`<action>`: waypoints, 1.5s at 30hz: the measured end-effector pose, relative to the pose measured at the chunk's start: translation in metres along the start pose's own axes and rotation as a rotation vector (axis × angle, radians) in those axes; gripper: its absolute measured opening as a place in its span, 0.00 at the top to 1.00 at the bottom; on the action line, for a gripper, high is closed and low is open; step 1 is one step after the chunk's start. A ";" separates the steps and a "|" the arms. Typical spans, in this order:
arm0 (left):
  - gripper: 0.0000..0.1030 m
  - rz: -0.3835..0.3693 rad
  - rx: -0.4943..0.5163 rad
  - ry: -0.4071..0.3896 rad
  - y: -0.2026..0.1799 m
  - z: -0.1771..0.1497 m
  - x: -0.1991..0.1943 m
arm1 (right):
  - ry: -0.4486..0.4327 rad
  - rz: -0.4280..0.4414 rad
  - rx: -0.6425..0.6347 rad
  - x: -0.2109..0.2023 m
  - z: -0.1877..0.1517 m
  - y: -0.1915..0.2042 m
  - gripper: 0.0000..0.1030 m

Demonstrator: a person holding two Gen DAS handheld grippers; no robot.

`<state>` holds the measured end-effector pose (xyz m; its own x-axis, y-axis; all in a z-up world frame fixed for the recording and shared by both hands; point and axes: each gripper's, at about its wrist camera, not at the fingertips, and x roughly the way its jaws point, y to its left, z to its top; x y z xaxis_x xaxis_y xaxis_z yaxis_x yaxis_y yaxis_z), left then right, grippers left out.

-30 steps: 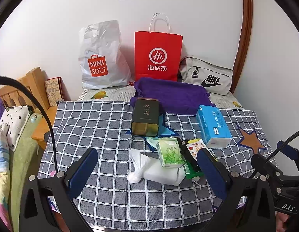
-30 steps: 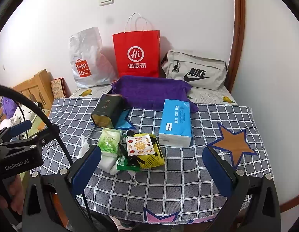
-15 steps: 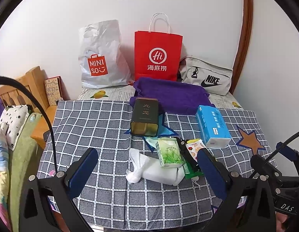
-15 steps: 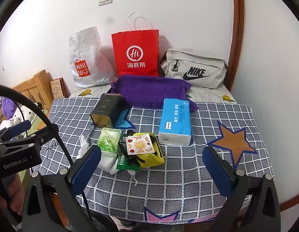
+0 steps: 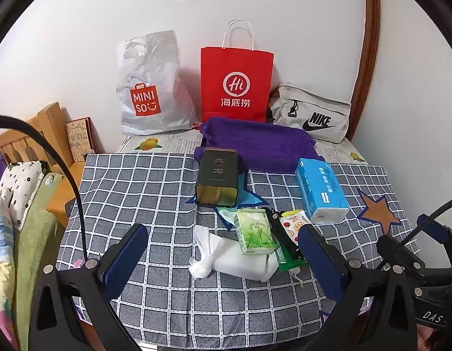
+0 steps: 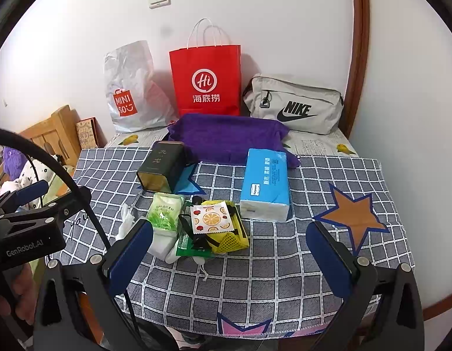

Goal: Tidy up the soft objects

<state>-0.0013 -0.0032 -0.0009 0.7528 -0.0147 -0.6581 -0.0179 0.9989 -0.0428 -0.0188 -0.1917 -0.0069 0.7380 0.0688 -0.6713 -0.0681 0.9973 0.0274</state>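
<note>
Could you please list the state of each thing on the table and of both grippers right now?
Left gripper: open, empty.
Right gripper: open, empty.
Dark tin: lying on its side.
Blue tissue pack: lying flat, sealed.
White tissue pack: open, a tissue sticking out.
Green packet: resting on the white pack.
Purple towel: folded.
Red paper bag: upright.

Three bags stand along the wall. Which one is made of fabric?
The grey Nike bag, rightmost of the three. The red bag is paper with string handles, and the white Miniso bag is crinkled plastic.
</note>
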 end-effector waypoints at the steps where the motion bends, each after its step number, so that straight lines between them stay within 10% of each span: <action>1: 0.00 0.004 0.002 -0.003 0.000 0.000 0.002 | 0.001 0.000 0.001 0.001 0.000 0.000 0.00; 23: 0.00 0.004 0.039 0.286 0.070 -0.055 0.115 | 0.183 0.000 0.064 0.096 -0.030 -0.017 0.00; 45: 0.00 -0.123 0.186 0.174 0.052 -0.100 0.156 | 0.316 -0.021 0.042 0.154 -0.045 -0.012 0.00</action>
<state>0.0497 0.0423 -0.1814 0.6170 -0.1274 -0.7766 0.1995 0.9799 -0.0022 0.0657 -0.1945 -0.1437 0.4933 0.0437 -0.8687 -0.0227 0.9990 0.0374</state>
